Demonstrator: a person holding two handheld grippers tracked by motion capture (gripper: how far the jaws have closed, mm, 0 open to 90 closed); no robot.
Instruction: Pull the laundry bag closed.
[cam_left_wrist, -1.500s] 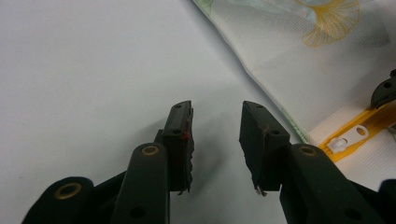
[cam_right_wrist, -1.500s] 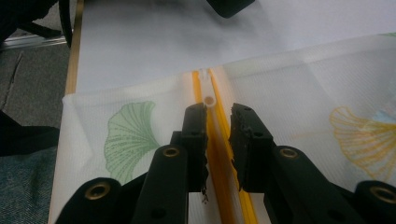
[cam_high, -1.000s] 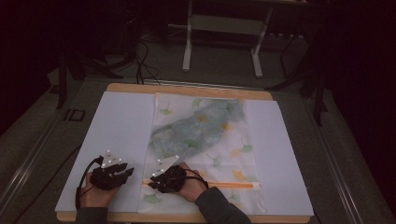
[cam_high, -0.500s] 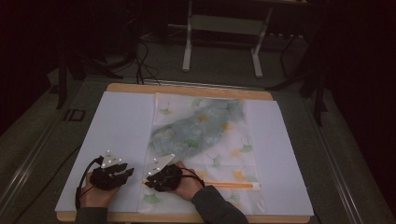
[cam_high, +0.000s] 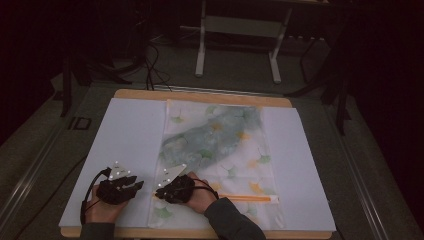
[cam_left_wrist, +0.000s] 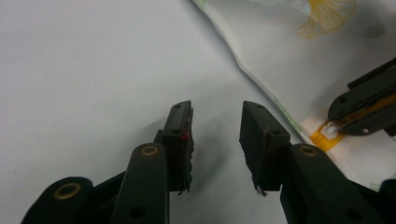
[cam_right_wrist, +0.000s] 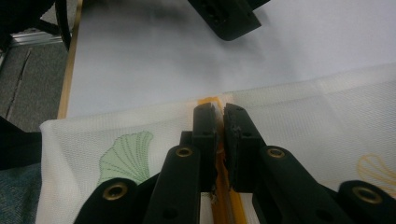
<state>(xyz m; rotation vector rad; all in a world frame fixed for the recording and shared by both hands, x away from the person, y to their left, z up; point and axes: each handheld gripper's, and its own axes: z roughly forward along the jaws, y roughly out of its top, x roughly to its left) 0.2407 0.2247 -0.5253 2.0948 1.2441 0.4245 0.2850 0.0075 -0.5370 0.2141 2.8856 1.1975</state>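
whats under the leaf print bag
The leaf print bag lies on a white sheet, which covers a wooden table. The sheet beneath the bag is hidden.

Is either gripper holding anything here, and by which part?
Right gripper, jaws just closing, pinches the mesh bag's orange zipper at its end. Left gripper holds nothing.
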